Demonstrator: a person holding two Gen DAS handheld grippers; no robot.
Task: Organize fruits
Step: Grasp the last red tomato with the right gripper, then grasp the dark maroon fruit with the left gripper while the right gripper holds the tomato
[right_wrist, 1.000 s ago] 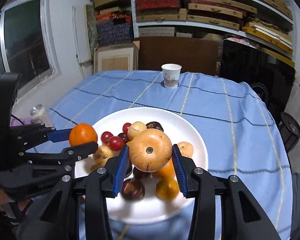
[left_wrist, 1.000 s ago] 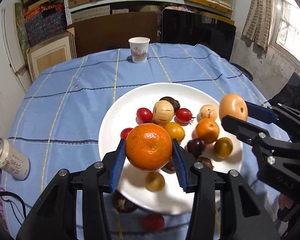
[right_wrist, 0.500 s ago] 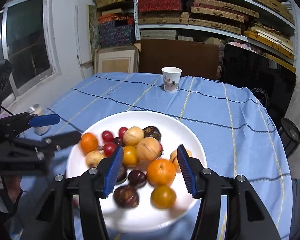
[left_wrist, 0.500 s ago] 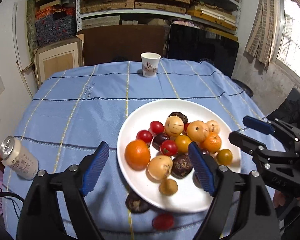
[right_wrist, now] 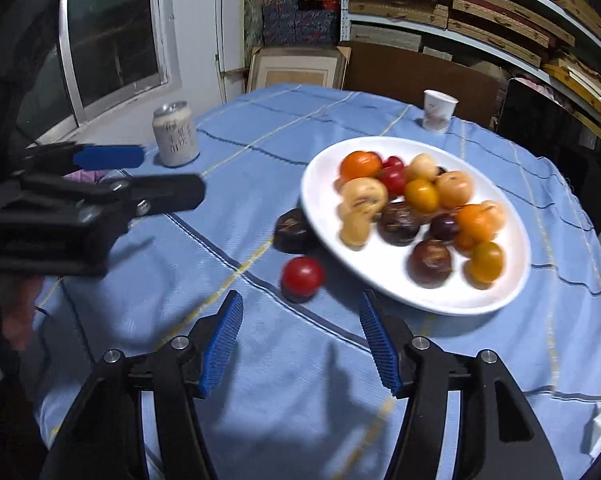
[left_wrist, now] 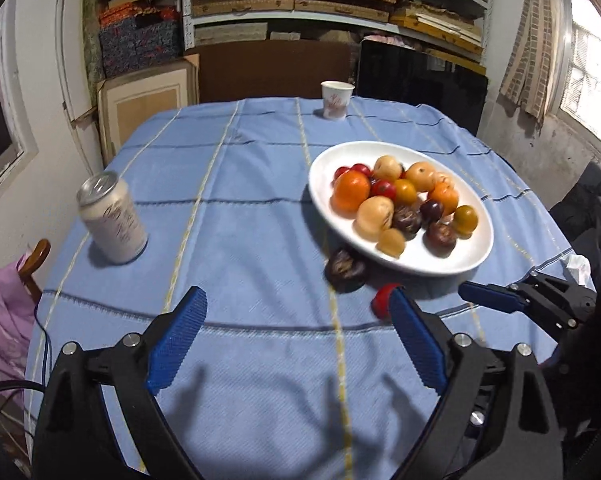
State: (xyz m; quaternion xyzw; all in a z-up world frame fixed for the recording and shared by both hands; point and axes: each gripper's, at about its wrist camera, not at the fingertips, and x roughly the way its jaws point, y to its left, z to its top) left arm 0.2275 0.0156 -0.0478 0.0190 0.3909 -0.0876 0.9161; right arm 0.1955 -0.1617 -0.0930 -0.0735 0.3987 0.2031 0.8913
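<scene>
A white plate (left_wrist: 452, 266) (right_wrist: 324, 216) holds several fruits: an orange (left_wrist: 350, 191) (right_wrist: 359, 164), tan, red, yellow and dark ones. A dark fruit (left_wrist: 345, 266) (right_wrist: 291, 229) and a red tomato (left_wrist: 380, 300) (right_wrist: 303, 276) lie on the blue cloth beside the plate's near rim. My left gripper (left_wrist: 294, 332) is open and empty, low over the cloth, left of the plate. My right gripper (right_wrist: 300, 340) is open and empty, just short of the red tomato. Each gripper shows in the other's view: the right (left_wrist: 512, 300), the left (right_wrist: 112, 184).
A drink can (left_wrist: 112, 218) (right_wrist: 176, 134) stands at the table's left. A paper cup (left_wrist: 335, 99) (right_wrist: 438, 109) stands at the far edge. Shelves and boards line the back wall. A chair with pink cloth (left_wrist: 4, 304) is at the left edge.
Both grippers let go of their fruits, the orange and the tan fruit, onto the plate, opened wide and pulled back toward the near table edge.
</scene>
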